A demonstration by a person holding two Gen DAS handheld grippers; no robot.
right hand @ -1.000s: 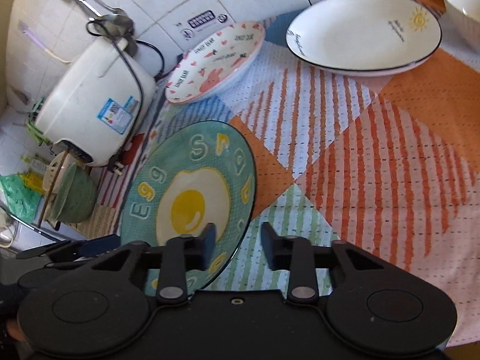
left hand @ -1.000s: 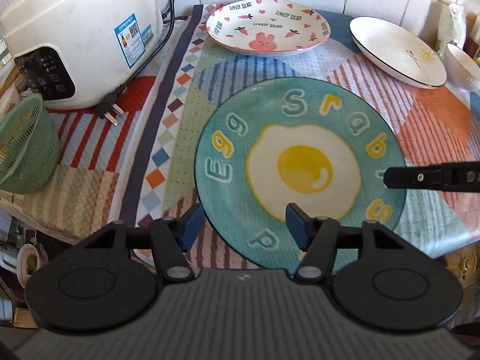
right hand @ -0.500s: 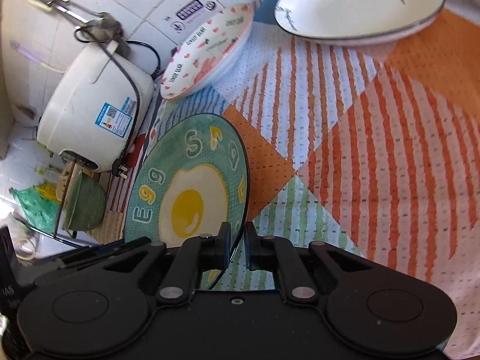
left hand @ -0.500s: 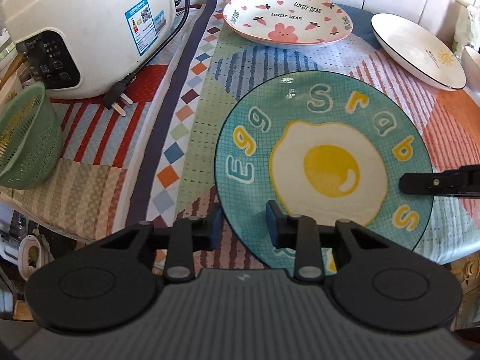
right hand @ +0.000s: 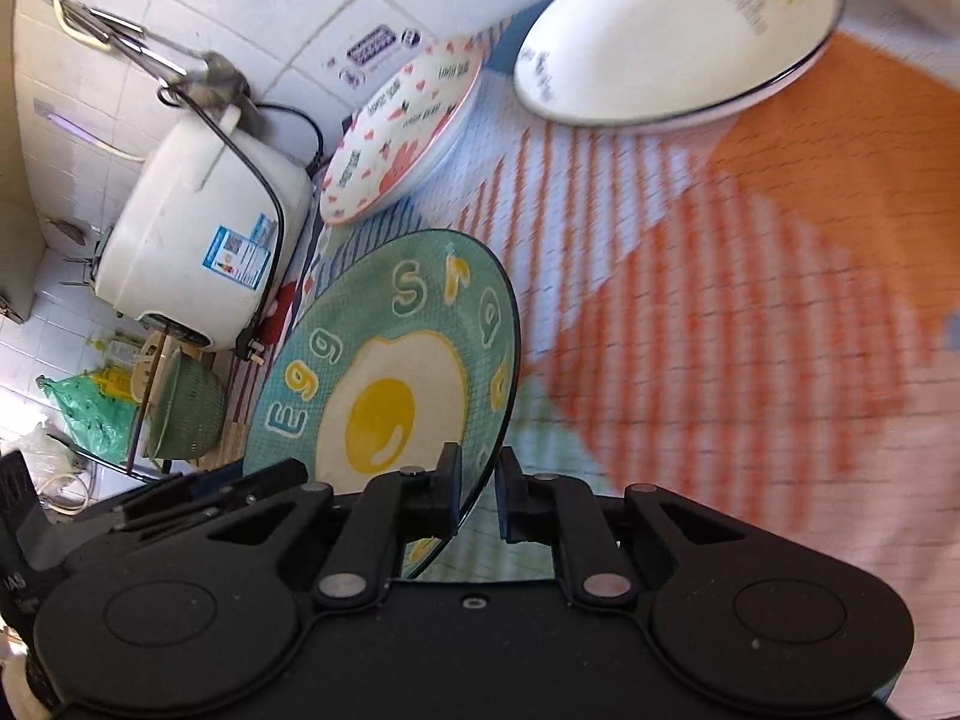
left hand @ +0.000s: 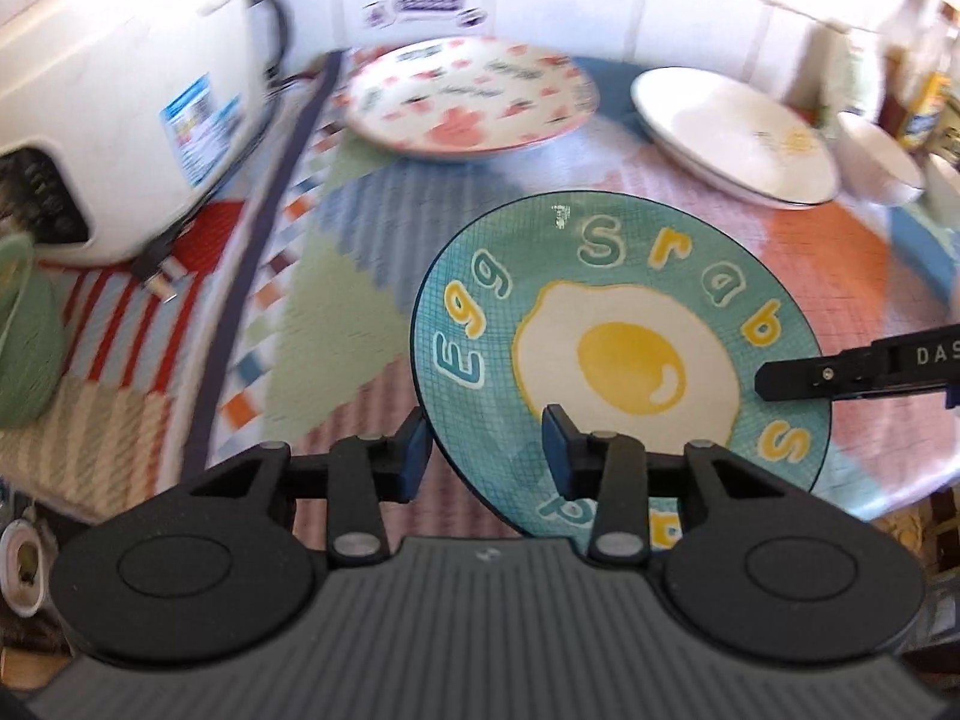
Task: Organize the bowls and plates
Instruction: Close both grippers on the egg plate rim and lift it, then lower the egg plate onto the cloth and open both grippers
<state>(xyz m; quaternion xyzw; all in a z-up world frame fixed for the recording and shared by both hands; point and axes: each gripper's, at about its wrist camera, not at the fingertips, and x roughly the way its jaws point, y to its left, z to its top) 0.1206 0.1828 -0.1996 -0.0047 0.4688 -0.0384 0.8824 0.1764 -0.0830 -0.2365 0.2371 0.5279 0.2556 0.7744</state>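
Observation:
A teal plate with a fried-egg picture (left hand: 624, 360) is held off the patterned cloth, tilted. My left gripper (left hand: 486, 450) straddles its near-left rim, fingers a little apart. My right gripper (right hand: 477, 486) is shut on its right rim (right hand: 480, 420); its finger (left hand: 840, 369) shows at the right of the left wrist view. A pink-and-white rabbit plate (left hand: 468, 102) (right hand: 402, 132) lies at the back. A white plate with a sun (left hand: 732, 132) (right hand: 678, 36) lies to its right, with a white bowl (left hand: 876, 156) beside it.
A white rice cooker (left hand: 120, 102) (right hand: 198, 240) stands at the left with its plug (left hand: 156, 276) on the cloth. A green colander (left hand: 24, 348) (right hand: 186, 414) sits at the left edge. Tiled wall behind. Bottles (left hand: 924, 90) stand at the far right.
The egg plate has risen off the cloth and tilted, carried between both grippers. The left fingers stand wider apart than half a second ago. Both views are motion-blurred.

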